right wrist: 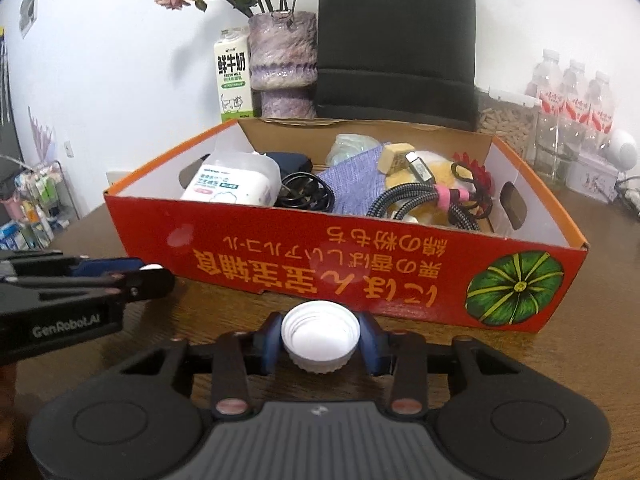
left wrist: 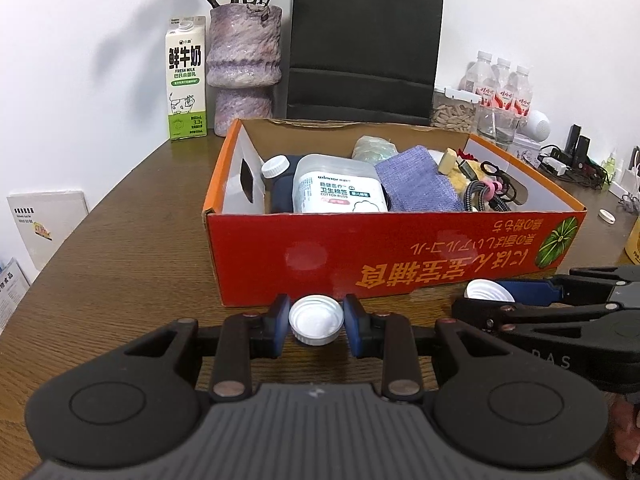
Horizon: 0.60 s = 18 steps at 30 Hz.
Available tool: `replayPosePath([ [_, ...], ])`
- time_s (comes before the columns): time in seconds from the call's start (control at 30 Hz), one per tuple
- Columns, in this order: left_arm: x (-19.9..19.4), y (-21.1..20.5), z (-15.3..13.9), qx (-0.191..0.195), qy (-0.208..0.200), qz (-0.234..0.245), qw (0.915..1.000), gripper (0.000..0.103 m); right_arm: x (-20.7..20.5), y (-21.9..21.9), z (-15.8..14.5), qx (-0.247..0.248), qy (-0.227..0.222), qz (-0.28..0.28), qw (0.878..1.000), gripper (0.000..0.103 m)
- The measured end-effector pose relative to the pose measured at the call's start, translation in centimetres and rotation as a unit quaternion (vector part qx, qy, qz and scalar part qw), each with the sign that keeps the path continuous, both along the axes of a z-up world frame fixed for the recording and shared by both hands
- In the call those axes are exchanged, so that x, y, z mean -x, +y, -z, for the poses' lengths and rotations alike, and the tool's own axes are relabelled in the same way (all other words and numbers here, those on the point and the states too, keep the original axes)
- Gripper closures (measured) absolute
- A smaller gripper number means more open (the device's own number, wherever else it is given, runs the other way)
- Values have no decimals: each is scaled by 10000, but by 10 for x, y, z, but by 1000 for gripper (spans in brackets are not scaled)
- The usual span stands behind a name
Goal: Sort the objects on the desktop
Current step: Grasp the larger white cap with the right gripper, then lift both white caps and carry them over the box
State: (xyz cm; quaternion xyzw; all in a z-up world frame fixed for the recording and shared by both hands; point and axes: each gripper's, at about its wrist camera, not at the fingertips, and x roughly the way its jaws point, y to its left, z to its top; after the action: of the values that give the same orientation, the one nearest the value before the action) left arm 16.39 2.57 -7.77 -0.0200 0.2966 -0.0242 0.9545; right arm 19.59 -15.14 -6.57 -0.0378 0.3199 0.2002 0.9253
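My left gripper [left wrist: 316, 320] is shut on a white bottle cap [left wrist: 316, 319], open side up, just above the table in front of the red cardboard box [left wrist: 392, 256]. My right gripper [right wrist: 319, 336] is shut on a second, larger white cap [right wrist: 319, 334], also in front of the box [right wrist: 360, 272]. Each gripper shows in the other's view: the right one [left wrist: 496, 294] with its cap [left wrist: 489, 291] at the right, the left one [right wrist: 150, 272] at the left. The box holds a cotton-bud tub [left wrist: 338, 190], a purple cloth [left wrist: 416, 184], cables [right wrist: 420, 200] and other items.
Behind the box stand a milk carton [left wrist: 187, 80], a purple vase [left wrist: 244, 68], a black paper bag [left wrist: 364, 44] and water bottles [left wrist: 500, 88]. A small white cap [left wrist: 607, 216] lies on the wooden table [left wrist: 132, 264] at the right. Cables and chargers lie at the far right.
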Motion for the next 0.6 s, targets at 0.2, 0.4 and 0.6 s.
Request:
replayPosePath([
  [0.2,3,-2,-1,-61,-87,-17,9999,74,9,-1,-4,-49,-83,-52,9999,64],
  [0.4,8,-5,-2,-139,-118,-47,9998,74,17,-6,-9,-174,-151,-53,9997,64],
  [0.6,17,-10,-10,-104,-252,-41,9996,74,25,-12,-20,-224,-341,-51,9992,64],
])
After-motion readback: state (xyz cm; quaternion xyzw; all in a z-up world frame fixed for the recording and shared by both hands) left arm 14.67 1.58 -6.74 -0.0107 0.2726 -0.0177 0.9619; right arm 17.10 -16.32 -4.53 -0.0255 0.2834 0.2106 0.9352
